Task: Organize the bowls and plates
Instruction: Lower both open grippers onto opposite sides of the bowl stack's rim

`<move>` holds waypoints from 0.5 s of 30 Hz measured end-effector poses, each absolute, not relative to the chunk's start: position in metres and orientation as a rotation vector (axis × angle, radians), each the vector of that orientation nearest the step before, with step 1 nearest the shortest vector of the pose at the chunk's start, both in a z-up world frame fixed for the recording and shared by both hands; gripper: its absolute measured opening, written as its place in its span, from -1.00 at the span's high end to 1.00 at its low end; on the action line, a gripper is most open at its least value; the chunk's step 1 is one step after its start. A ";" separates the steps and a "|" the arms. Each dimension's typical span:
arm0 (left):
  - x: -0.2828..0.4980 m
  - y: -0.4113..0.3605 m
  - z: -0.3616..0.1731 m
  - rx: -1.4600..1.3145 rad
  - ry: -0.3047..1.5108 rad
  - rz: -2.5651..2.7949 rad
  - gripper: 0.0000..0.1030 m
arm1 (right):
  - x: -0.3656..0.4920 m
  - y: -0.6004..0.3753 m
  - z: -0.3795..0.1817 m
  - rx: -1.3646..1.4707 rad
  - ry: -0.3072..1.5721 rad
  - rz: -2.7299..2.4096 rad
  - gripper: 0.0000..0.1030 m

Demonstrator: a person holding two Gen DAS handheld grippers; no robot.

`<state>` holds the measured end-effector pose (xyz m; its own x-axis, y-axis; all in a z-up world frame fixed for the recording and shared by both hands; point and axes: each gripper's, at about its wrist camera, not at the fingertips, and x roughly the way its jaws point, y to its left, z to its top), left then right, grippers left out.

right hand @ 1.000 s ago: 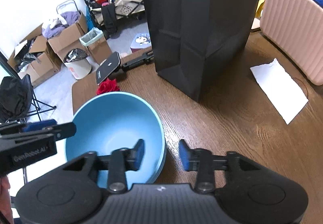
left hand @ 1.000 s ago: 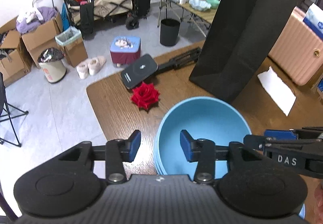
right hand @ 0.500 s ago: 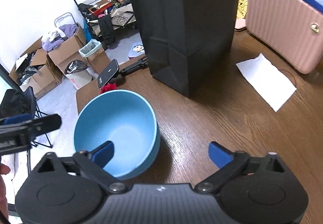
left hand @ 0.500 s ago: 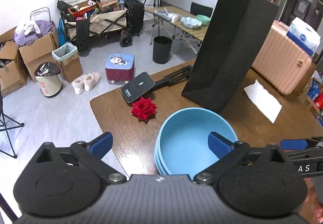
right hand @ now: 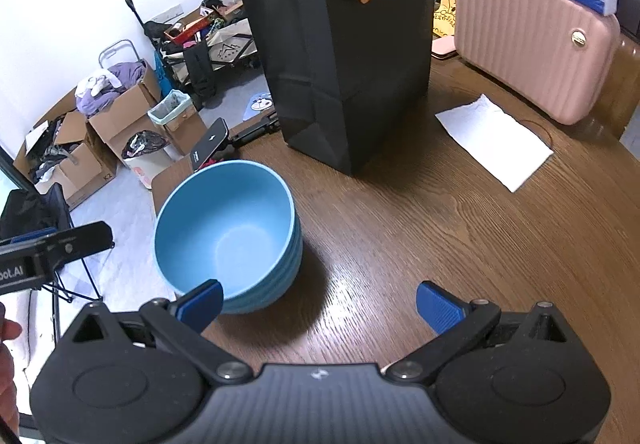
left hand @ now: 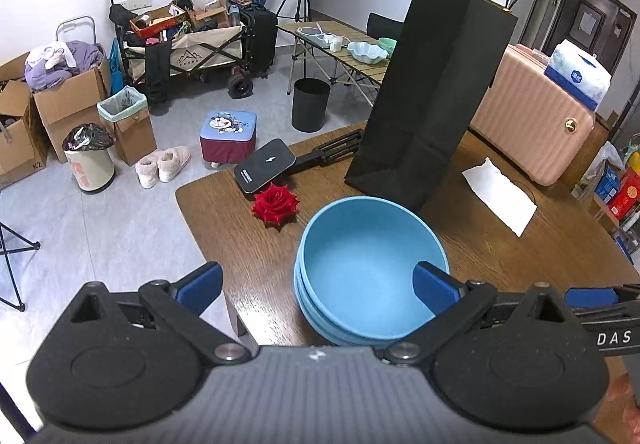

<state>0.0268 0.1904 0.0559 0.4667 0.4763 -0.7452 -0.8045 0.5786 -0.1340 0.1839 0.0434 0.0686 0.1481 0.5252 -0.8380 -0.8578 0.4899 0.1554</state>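
My right gripper (right hand: 318,302) hung over the wooden table (right hand: 460,228), jaws spread wide and empty, having just opened. A stack of blue bowls (right hand: 228,232) sat near left, clear of my fingers. Farther off stood a black paper bag (right hand: 340,56), with a white napkin (right hand: 494,140) and pink suitcase (right hand: 532,44) to the right.

Black bag (right hand: 340,44) blocks behind bowls (right hand: 228,232).

Matt blue bowls (left hand: 372,268), smooth; grained wooden table (right hand: 460,228), slightly glossy; matt black paper bag (right hand: 340,56).
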 end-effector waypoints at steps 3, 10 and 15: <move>0.025 0.187 0.057 -0.514 0.725 0.828 -1.00 | 0.182 0.037 0.072 -0.401 0.991 1.030 -1.00; 0.029 0.195 0.051 -0.523 0.750 0.819 -1.00 | 0.180 0.033 0.074 -0.388 0.997 1.008 -1.00; 0.036 0.206 0.045 -0.527 0.770 0.795 -1.00 | 0.179 0.040 0.071 -0.386 1.007 0.994 -1.00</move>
